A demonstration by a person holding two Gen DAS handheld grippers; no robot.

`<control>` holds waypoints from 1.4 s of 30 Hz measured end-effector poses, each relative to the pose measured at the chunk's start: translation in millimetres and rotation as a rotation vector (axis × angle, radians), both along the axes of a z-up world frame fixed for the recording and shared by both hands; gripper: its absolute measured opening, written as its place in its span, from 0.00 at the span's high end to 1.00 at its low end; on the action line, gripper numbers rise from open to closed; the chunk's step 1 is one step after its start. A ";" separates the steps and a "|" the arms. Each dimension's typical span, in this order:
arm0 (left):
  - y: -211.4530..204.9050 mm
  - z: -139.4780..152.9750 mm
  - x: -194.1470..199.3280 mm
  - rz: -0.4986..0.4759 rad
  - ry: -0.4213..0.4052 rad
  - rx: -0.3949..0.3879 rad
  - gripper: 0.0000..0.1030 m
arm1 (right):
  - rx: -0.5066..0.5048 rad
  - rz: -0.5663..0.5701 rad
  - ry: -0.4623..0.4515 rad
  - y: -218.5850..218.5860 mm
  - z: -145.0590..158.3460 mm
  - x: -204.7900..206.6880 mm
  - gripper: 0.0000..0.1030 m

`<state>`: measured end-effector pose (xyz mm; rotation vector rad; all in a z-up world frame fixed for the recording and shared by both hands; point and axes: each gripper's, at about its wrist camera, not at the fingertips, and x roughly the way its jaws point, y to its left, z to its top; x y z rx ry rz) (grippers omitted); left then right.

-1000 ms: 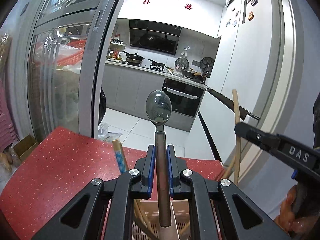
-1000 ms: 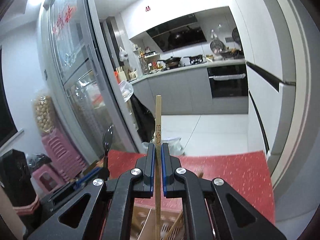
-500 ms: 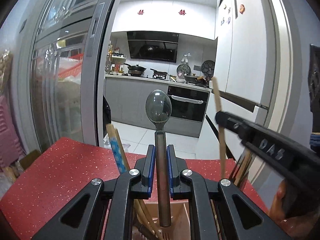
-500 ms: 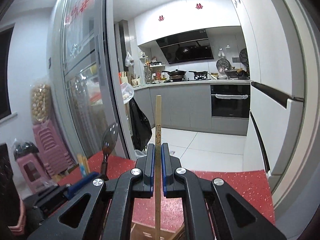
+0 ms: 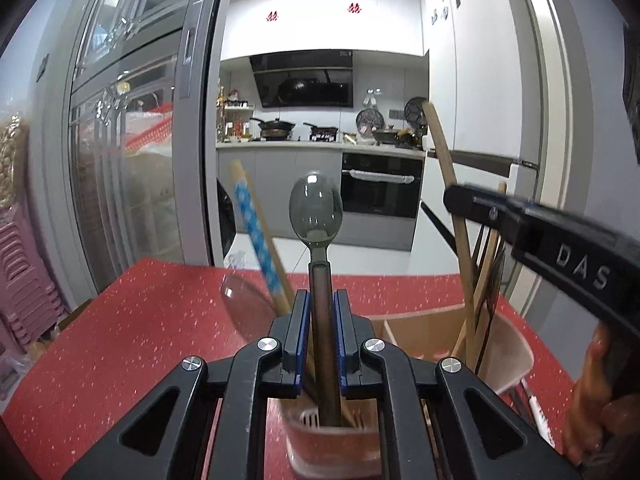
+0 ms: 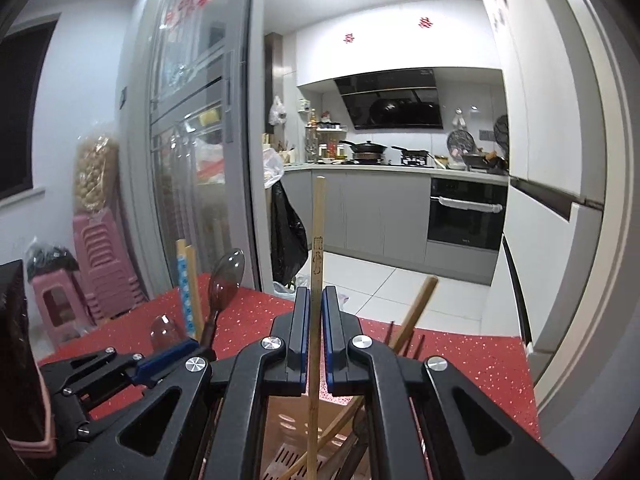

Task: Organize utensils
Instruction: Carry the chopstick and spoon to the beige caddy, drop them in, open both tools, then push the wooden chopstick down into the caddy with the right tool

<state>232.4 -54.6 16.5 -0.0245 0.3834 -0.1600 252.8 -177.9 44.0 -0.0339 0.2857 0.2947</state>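
the left gripper (image 5: 321, 312) pinches a spoon (image 5: 318, 240) by its dark, straight handle, blue pads pressed on either side. the spoon stands upright, long axis vertical, its smooth, translucent grey oval bowl at the top and the handle's lower end down inside a pale plastic holder (image 5: 516, 344) with slotted bottom and dividing walls, which sits on a red speckled table (image 5: 120, 340). the right gripper (image 6: 316, 312) is closed tight on a single bamboo chopstick (image 6: 318, 240), a thin, square-edged stick with dark characters printed on it; it too stands nearly vertical, upper end pointing at the ceiling, lower end reaching into the holder's right compartment among other wooden sticks that lean at angles. in the left part of the holder a chopstick with a blue-and-white checked band (image 5: 256, 236) leans leftward beside a clear plastic spoon (image 5: 244, 308). a hand (image 5: 592, 412) shows at the right edge of the left view, gripping the right tool.
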 end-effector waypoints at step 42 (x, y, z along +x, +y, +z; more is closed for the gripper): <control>50.9 -10.1 -48.8 0.150 0.174 -0.009 0.00 | 0.130 0.048 0.308 -30.3 15.8 -7.8 0.48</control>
